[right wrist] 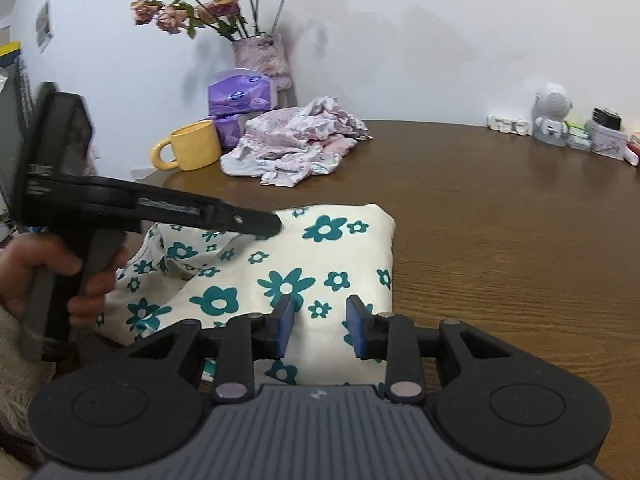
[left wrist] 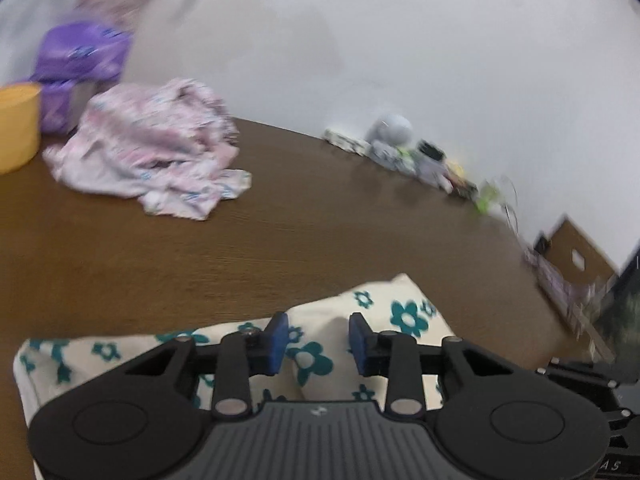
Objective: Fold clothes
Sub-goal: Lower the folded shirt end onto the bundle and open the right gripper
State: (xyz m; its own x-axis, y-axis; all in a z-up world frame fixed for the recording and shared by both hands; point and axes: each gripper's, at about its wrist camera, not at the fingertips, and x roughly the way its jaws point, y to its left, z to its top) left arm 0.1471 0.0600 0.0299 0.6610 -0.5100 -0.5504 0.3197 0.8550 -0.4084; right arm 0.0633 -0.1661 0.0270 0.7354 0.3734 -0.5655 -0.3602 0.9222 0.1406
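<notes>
At the far left of the brown wooden table (right wrist: 500, 216) stood a yellow mug (right wrist: 192, 146), with purple tissue packs (right wrist: 240, 98) and a vase of dried roses (right wrist: 262, 54) behind it against the white wall. Just right of the mug lay a crumpled pink-patterned garment (right wrist: 296, 140), heaped and plainly not yet folded.

Nearer, on the person's side of the table, lay the cream cloth with teal flowers (right wrist: 320, 256). Its right and far edges looked straight and doubled over, so it appeared partly folded, while its left part was rumpled and loose.

The person's left hand (right wrist: 80, 276) gripped the handle of the left gripper (right wrist: 264, 224), whose tip reached the cloth's far left part. In the left wrist view its blue pads (left wrist: 279, 340) stood apart with a raised ridge of the cloth between them, and no pinch on the fabric was visible.

The right gripper (right wrist: 318, 330) hovered over the cloth's near edge, its blue pads (right wrist: 285, 332) likewise apart, with fabric beneath them but nothing clamped.

Along the far right edge of the table sat a small white astronaut figure (right wrist: 554, 114) and some clutter.

By my judgement the task was at an early-to-middle stage: the flowered cloth wanted smoothing and a further fold, and the pink garment remained untouched.
</notes>
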